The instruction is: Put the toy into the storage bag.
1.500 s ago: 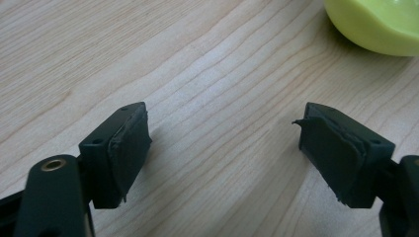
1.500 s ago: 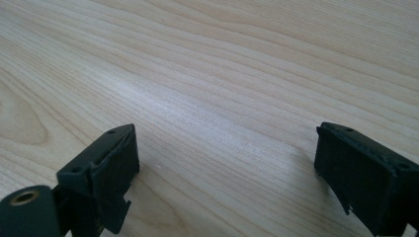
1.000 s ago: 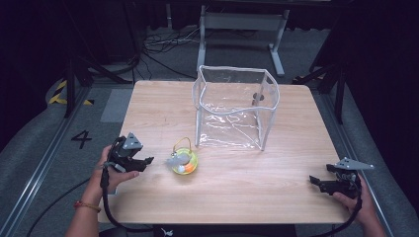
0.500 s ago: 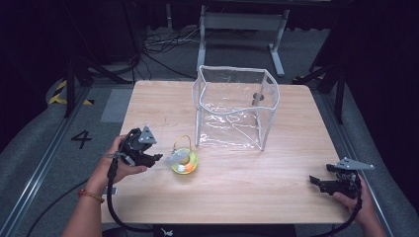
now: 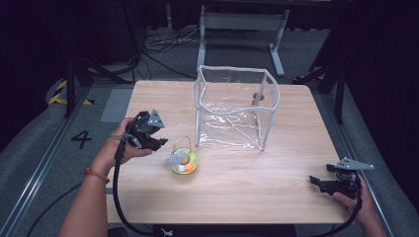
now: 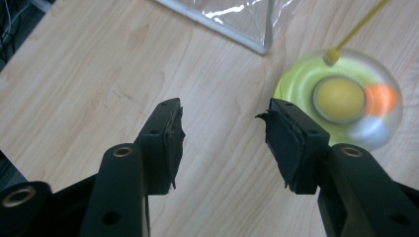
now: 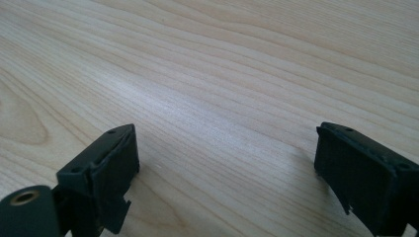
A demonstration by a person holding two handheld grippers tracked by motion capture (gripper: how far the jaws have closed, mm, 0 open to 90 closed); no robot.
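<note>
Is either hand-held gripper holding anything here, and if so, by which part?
Nothing is held. The left hand-held gripper is empty beside the toy; the right one is open over bare table.

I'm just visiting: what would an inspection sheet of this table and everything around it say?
Surface: wooden table, bare light wood.
Job's things: round yellow-green toy with a yellow loop, lying left of the clear plastic box, which stands upright, open-topped.
Clutter: nothing seen.
Grippers: left gripper open, jaws just been closing, nothing between them, beside the toy; right gripper open over bare wood near the right edge.
Cables: a black cable trails from the left gripper; more lie on the floor behind.
Surroundings: grey floor, metal frame behind, dark room.
</note>
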